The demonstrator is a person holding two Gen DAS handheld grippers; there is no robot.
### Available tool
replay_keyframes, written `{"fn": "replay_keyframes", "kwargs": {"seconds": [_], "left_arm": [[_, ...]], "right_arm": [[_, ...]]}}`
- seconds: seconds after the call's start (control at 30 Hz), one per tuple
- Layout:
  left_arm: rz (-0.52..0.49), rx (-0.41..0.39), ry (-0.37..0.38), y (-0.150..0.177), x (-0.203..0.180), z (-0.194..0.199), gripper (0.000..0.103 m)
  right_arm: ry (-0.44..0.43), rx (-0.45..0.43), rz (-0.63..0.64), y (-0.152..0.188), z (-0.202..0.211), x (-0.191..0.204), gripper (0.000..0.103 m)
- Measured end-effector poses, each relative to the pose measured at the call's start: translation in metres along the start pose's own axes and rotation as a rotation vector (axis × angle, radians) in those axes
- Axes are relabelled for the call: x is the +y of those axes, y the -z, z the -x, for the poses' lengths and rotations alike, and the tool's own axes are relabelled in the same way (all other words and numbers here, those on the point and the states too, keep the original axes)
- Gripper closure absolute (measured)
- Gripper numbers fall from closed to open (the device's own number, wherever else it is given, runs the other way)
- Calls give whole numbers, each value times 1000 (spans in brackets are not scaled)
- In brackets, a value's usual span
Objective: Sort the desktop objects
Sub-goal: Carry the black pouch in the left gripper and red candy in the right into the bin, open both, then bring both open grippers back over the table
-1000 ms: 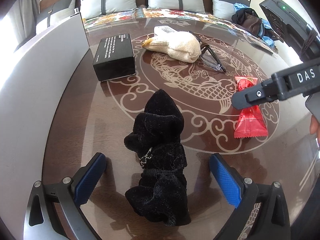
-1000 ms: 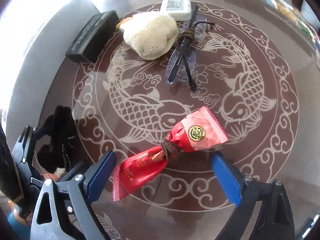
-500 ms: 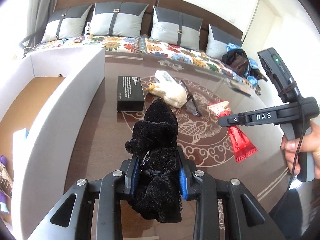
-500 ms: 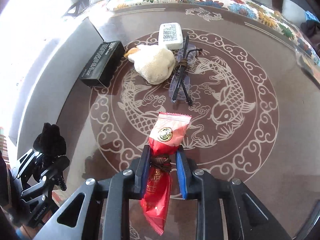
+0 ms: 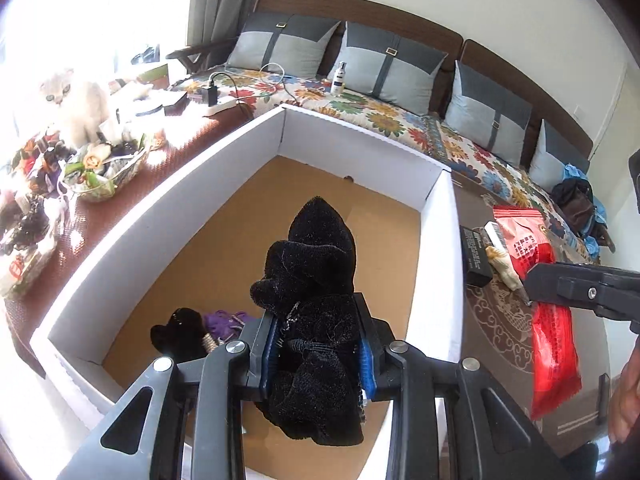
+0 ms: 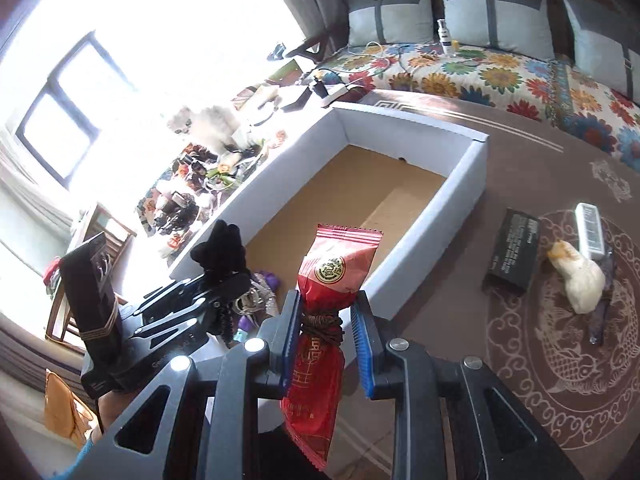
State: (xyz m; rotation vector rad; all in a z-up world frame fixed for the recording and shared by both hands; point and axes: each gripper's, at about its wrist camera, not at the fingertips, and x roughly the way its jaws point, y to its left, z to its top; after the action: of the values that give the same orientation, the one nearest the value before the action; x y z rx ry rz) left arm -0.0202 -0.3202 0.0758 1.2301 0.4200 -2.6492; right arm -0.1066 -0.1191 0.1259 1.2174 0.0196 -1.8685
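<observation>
Left wrist view: a second ago the black velvet hair scrunchie (image 5: 316, 308) lay on the brown patterned tabletop (image 5: 504, 336) between wide-spread blue pads; now the left gripper (image 5: 316, 354) has closed on it and carried it off the table, so it hangs above the brown cardboard floor of the white-walled cardboard box (image 5: 436, 248). The right gripper (image 6: 326, 340) has made the same change: its pads, which stood apart on either side of the red foil snack packet tied round the middle with dark cord (image 6: 328, 312), are now pinched narrow on that cord-bound waist, and the packet has left the table and sits above the box's near wall in the right wrist view. For the sorting this suggests both picks are done and the job has passed to the drop-off, with both items likely bound for the box. The scrunchie fills the gap between the left pads, its pointed end sticking out ahead of the fingertips and its bulk drooping beneath them; a second black velvet hair piece (image 5: 182, 334) and a tangle of purple cord (image 5: 226, 320) already lie on the box floor below and to the left. The packet stands nearly upright in the right gripper, its crimped top ahead of the tips and its tail hanging under them. Left on the table are a flat black carton (image 6: 514, 246), a cream knitted pouch (image 6: 582, 280), a white rectangular pack (image 6: 590, 230) and folded spectacles (image 6: 600, 312).
</observation>
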Motion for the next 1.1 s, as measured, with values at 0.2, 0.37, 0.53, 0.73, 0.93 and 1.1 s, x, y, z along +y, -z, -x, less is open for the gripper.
{"fn": "replay_keyframes", "kwargs": {"seconds": [0.2,0.37,0.53,0.73,0.93,1.1], "left_arm": [[36,111,-117,20,41,-26,59],[97,86,-135,26,56,-18,30],[71,8,-114,30,31,5,25],[-74,-75,65,45,-64,32,25],[-272,-61,221,97,-184,29,0],[-409,73,205,149,-256,-27,0]], "right_arm": [[-26,138,79,15,-94,56,75],[-13,198,83,36,-126,51,43],[61,12,88,44,-68,17,15],[451,-165,102,96,8,-80,0],[738,-75,-46,191,53,-215,0],[788,-82,-198,239,89,-277,0]]}}
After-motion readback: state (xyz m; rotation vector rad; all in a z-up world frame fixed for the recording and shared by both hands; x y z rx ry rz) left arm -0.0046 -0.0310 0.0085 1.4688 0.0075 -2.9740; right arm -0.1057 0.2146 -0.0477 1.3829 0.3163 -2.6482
